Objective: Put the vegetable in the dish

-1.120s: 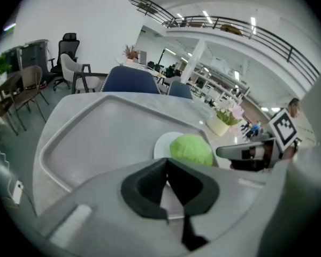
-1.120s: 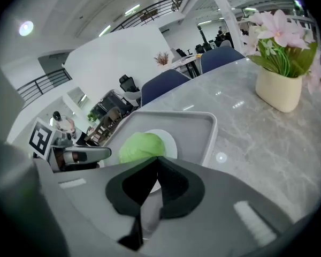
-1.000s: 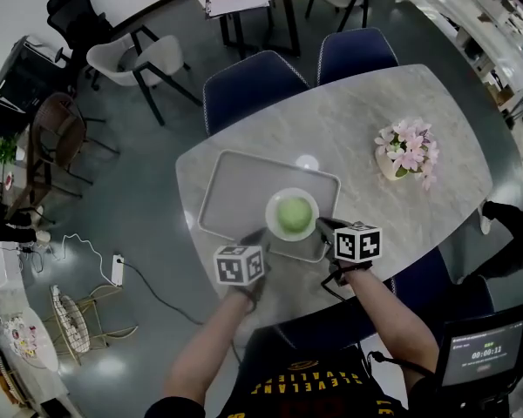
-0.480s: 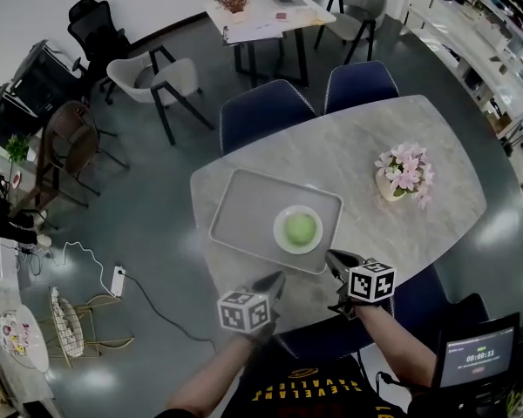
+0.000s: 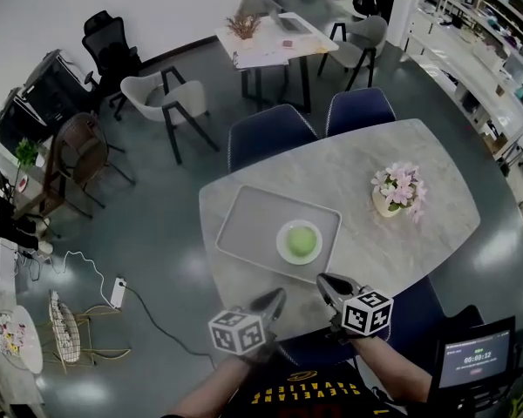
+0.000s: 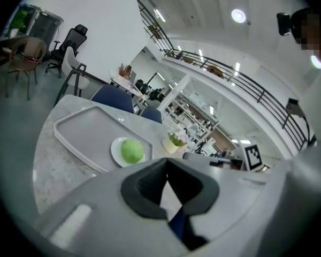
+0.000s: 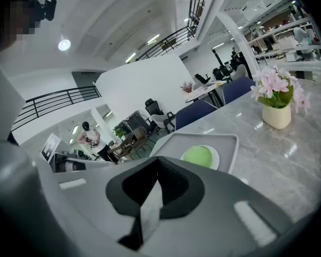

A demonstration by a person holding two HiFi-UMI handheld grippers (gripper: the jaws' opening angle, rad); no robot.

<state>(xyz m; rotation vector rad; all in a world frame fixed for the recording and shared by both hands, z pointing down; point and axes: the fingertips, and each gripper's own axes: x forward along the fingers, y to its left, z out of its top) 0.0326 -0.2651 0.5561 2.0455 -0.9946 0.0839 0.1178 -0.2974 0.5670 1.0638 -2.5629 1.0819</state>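
Observation:
A round green vegetable [image 5: 300, 239] lies in a small white dish [image 5: 283, 244] at the near right corner of a grey tray [image 5: 253, 216] on the marble table. Both grippers hang at the table's near edge, drawn back from the dish. My left gripper [image 5: 275, 300] is shut and holds nothing; my right gripper [image 5: 328, 285] is shut and holds nothing. From the left gripper [image 6: 168, 161] view, the vegetable [image 6: 131, 150] and dish [image 6: 116, 154] lie ahead on the tray [image 6: 77, 128]. The right gripper [image 7: 157, 160] view has the vegetable [image 7: 198, 155] just beyond its tips.
A vase of pink flowers [image 5: 396, 192] stands on the table's right part. Two dark blue chairs [image 5: 272, 135] are tucked in at the far side. A small screen [image 5: 471, 355] sits at my lower right. Other chairs and a second table [image 5: 275, 37] stand farther off.
Both grippers have pulled back from the dish toward me, to the table's near edge. The head camera has risen, so the table looks smaller. The vegetable stays in the dish.

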